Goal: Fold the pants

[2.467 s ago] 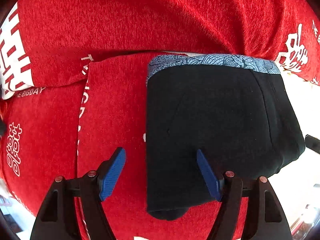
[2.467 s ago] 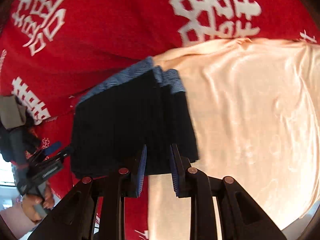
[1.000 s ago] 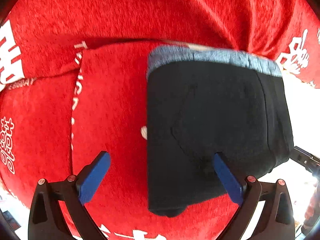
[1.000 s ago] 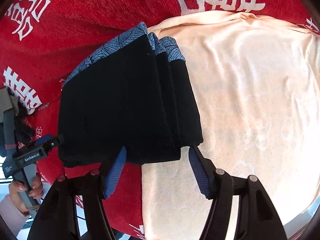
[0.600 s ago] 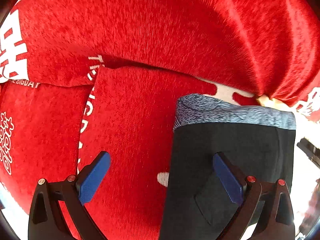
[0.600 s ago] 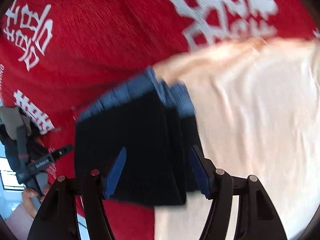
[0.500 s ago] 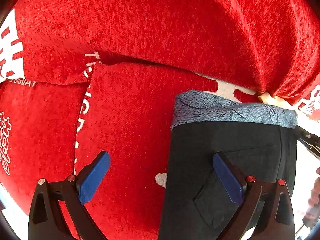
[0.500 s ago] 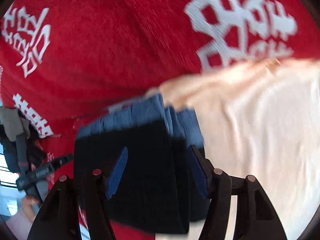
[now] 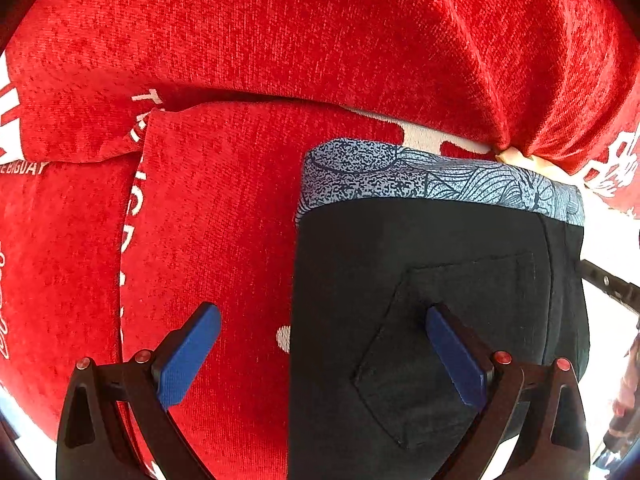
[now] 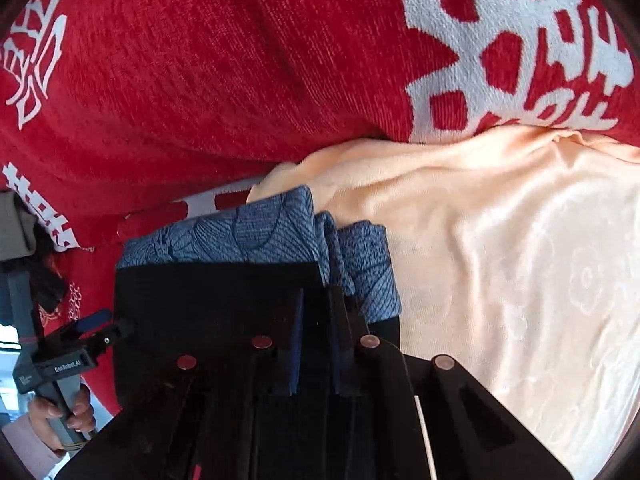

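Red cover (image 9: 360, 40): a soft seat cover; I judge it will give under any pressing.
Cream cloth (image 10: 520, 260): spread to the right, under the stack's right edge.
Pants (image 9: 420, 280): black, folded in layers, blue waistband (image 10: 248, 232) toward the seat back.
Right gripper (image 10: 316, 344): jaws have just been closing, now pinching the near layers; I would lift them together.
Left gripper (image 9: 320, 352): spread, straddling the stack's left edge; I would steady the fold.
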### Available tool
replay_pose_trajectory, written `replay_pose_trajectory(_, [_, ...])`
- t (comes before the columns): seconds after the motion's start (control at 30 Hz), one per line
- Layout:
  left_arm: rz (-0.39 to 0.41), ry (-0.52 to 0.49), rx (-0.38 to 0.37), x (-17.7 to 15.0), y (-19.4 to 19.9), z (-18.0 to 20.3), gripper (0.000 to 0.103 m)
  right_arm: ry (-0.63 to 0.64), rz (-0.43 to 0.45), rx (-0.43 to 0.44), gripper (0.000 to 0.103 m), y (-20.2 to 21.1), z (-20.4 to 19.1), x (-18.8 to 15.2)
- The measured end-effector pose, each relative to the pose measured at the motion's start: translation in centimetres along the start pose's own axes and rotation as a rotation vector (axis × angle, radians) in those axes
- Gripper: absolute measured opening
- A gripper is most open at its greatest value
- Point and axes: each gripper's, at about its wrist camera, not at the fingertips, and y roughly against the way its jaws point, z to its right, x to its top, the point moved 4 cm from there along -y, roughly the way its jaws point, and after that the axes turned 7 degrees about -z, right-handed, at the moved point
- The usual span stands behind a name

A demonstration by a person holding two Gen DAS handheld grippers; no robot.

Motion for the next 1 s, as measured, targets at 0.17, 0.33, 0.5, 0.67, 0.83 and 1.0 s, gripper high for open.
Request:
replay_pose_trajectory(0.17, [-0.006,-0.021,0.015,0.6,-0.7,0.7,0.103,-0.044,-0.029,0.04,0.014,1.3,0.9,-2.7])
replay_pose_trajectory(0.33, [-0.009,-0.036,0.021,1.2,-1.1,1.1,0.103,-0.059,-0.049,0.046,0.022,2.4,2.1,-5.5])
replay_pose_trajectory(0.5, [-0.02,-0.03,0.008,1.4,-1.4,1.0,0.103,-0.1,-0.058,0.049,0.047,3.1,3.6,-7.1])
replay_pose_trajectory(0.67, [-0.029,-0.031,-0.015,1.6,-1.8,0.5,0.103,-0.126,-0.066,0.075,0.056,3.5,4.6,-7.6])
replay_pose_trajectory(0.83, [-0.039,-0.026,-0.026,1.7,-2.3,0.0,0.103,-0.126,-0.075,0.096,0.059,3.8,5.9,-7.4])
replay_pose_trajectory(1.0, [-0.045,-0.023,-0.039,1.8,-2.6,-0.4,0.103,-0.123,-0.08,0.109,0.068,3.4,5.7,-7.0])
